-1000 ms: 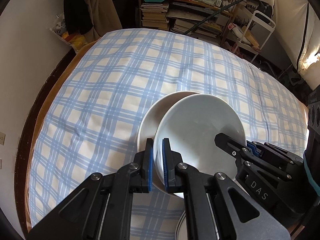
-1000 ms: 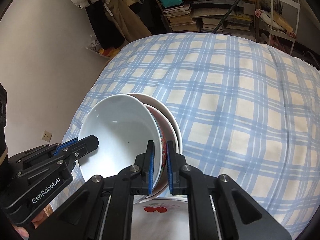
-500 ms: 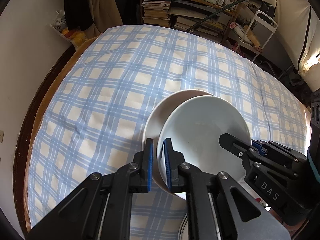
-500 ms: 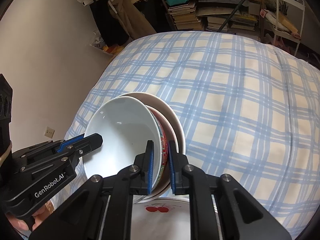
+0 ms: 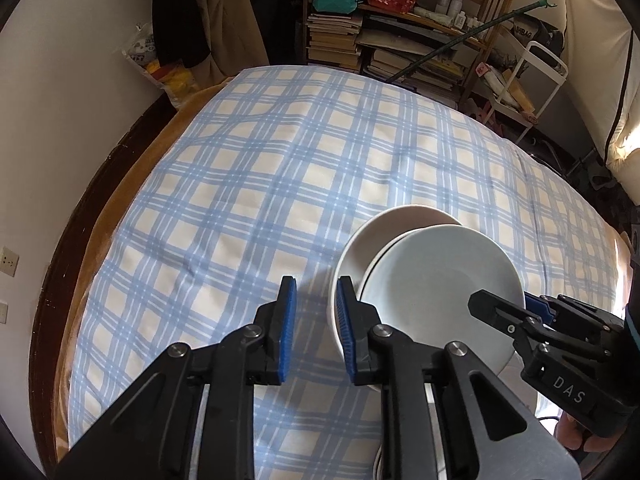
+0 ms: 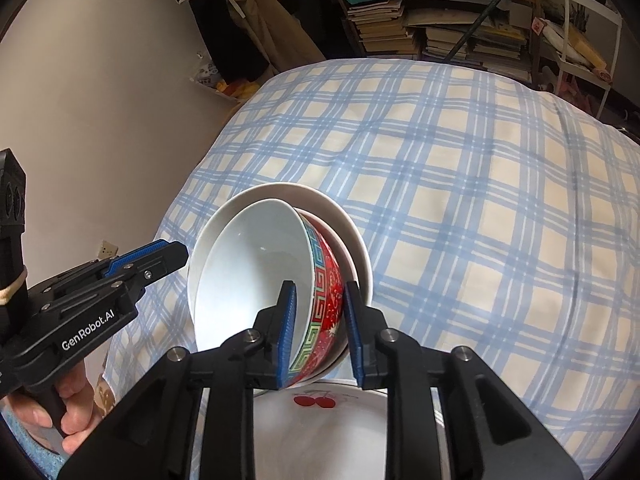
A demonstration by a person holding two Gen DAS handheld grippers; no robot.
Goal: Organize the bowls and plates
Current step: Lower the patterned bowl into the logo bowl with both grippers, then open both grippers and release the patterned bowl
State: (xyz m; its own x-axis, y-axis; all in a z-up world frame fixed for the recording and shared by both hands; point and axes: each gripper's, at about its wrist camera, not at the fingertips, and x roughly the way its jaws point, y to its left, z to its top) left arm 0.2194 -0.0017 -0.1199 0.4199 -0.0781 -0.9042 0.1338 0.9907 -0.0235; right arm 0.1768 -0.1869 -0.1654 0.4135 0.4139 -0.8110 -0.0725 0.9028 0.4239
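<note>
- Now your left gripper (image 5: 314,330) and right gripper (image 6: 319,330) are just opening, gripping nothing.
- Red bowl (image 6: 325,300) is nesting in the white bowl (image 6: 352,236) (twelve o'clock of the cherry plate (image 6: 340,432)), leaning; snagging a rim risks toppling it.

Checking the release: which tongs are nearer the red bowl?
Right. Right tongs, just opening, straddle the red bowl's wall; left tongs, also just opening with nothing between, sit beside the outer white bowl's rim opposite.
</note>
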